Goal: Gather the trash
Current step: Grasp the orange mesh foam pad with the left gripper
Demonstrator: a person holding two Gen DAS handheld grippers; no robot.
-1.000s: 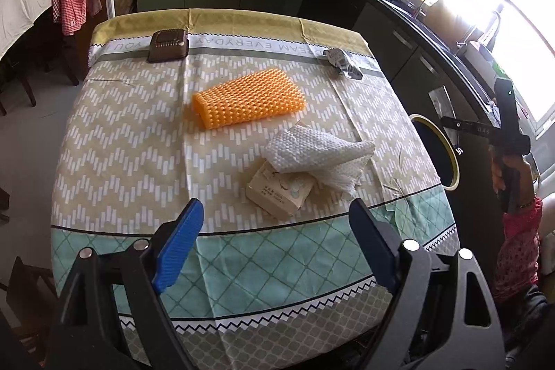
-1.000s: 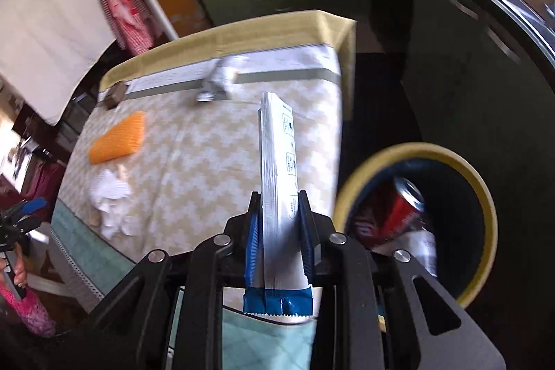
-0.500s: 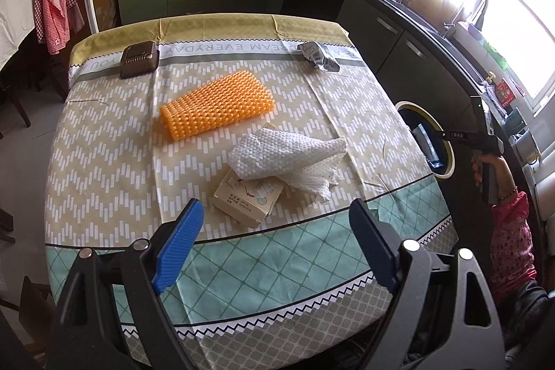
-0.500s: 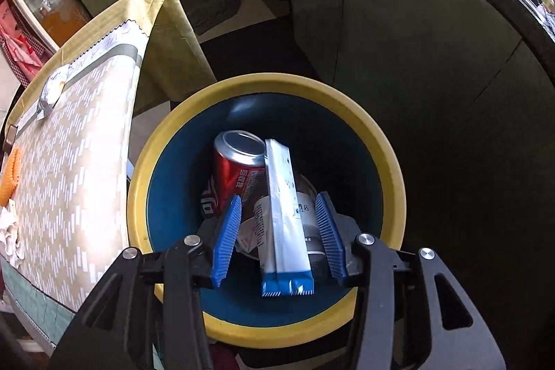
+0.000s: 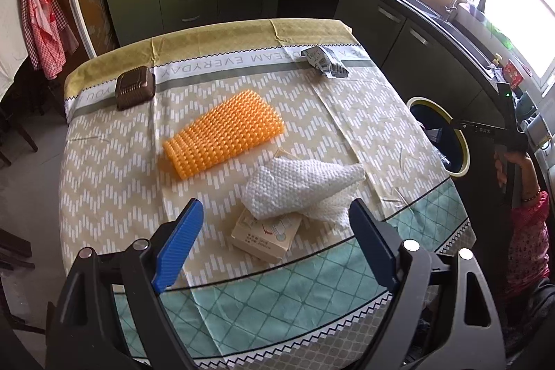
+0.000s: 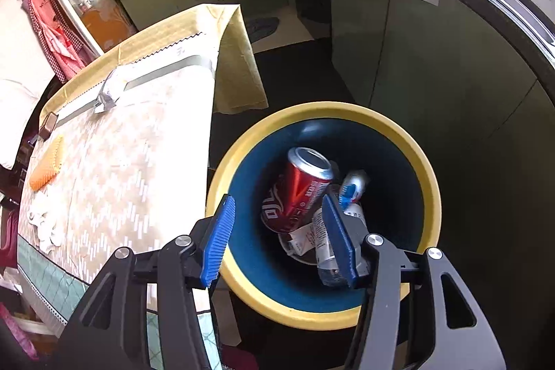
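1 sachet is now lying in the bin; right gripper, jaws just opening, is hovering empty above it. Left gripper is hanging wide, empty, over tissue and box, both still waiting.

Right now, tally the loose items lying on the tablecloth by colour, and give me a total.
Orange: 1, the bumpy mat
White: 1, the crumpled paper towel
Beige: 1, the small carton partly under the towel
Brown: 1, the ribbed box
Silver: 1, the foil wrapper
Total: 5
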